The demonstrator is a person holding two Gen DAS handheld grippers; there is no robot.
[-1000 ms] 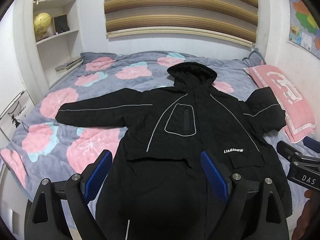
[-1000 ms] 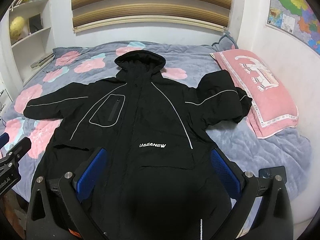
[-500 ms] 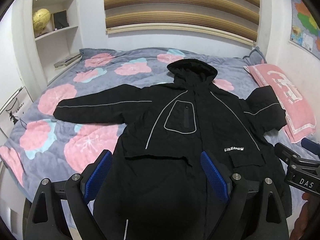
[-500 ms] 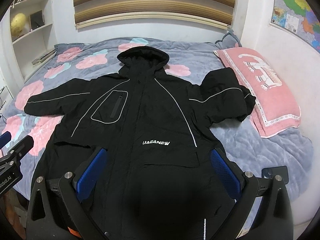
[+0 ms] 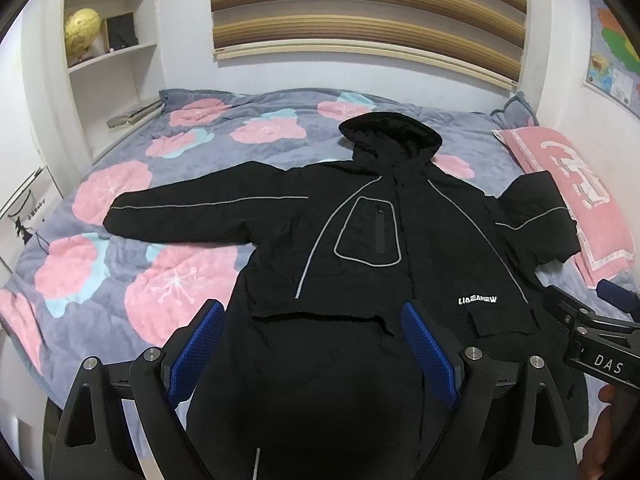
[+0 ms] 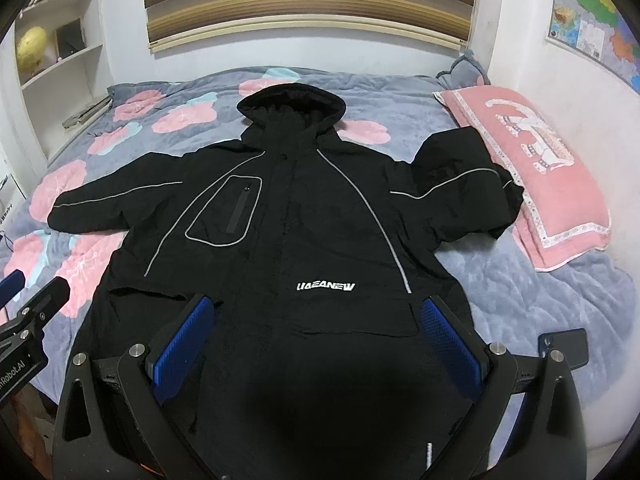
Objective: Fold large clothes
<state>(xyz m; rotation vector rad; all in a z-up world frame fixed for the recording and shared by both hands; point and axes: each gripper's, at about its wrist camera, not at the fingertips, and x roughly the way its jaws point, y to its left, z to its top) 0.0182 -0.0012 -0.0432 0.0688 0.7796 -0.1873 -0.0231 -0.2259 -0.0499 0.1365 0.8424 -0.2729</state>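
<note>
A large black hooded jacket (image 5: 384,248) with grey piping lies face up on the bed, hood away from me; it also shows in the right wrist view (image 6: 304,220). Its left sleeve (image 5: 192,216) is stretched out flat. Its right sleeve (image 6: 464,188) is bunched against a pink pillow. My left gripper (image 5: 316,344) is open and empty above the jacket's lower left part. My right gripper (image 6: 320,340) is open and empty above the lower middle. Each gripper shows at the edge of the other's view. The jacket's hem is hidden behind the grippers.
The bed has a grey quilt (image 5: 168,280) with pink flowers. A pink pillow (image 6: 536,176) lies along the right wall. White shelves (image 5: 108,52) with a globe stand at the far left. A dark phone (image 6: 564,346) lies on the quilt near the right gripper.
Both grippers have drawn back and up a little, so the jacket sits slightly lower and farther in both views. The jaws stayed open. The jacket has not moved.
</note>
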